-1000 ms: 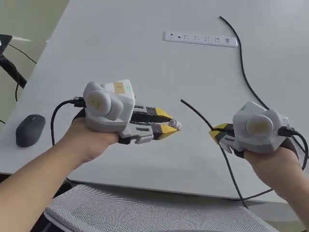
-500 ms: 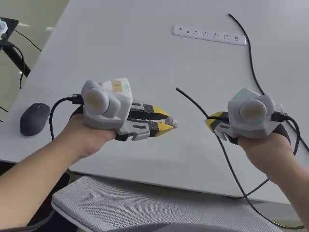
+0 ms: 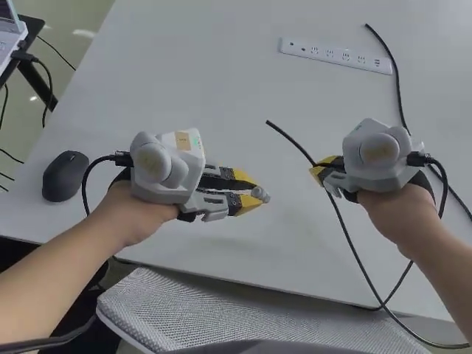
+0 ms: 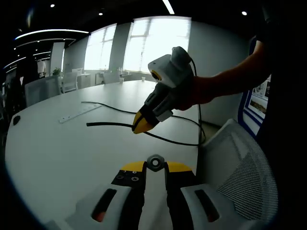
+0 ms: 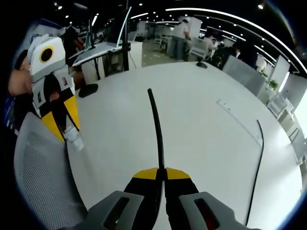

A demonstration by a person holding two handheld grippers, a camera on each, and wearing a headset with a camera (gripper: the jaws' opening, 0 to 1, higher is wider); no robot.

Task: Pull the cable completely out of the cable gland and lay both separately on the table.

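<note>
The left gripper (image 3: 251, 198) is clamped on the cable gland (image 3: 259, 195), a small pale fitting that pokes out past the yellow jaw tips. In the left gripper view its hex end (image 4: 155, 162) sits pinched between them. The right gripper (image 3: 318, 173) is closed on the black cable (image 3: 289, 145), whose free end juts forward, bare of the gland. Both pieces are held above the table (image 3: 184, 96), on the person's side of the power strip (image 3: 335, 56), the gland farther from the strip than the cable end.

The pull looks finished, so the laying down remains. To do it well, the person should lower each gripper until its piece touches the table before loosening. The gland should go well apart from the cable and be kept from rolling. The cable's tail hangs over the table edge farthest from the strip, so its weight might drag it.
</note>
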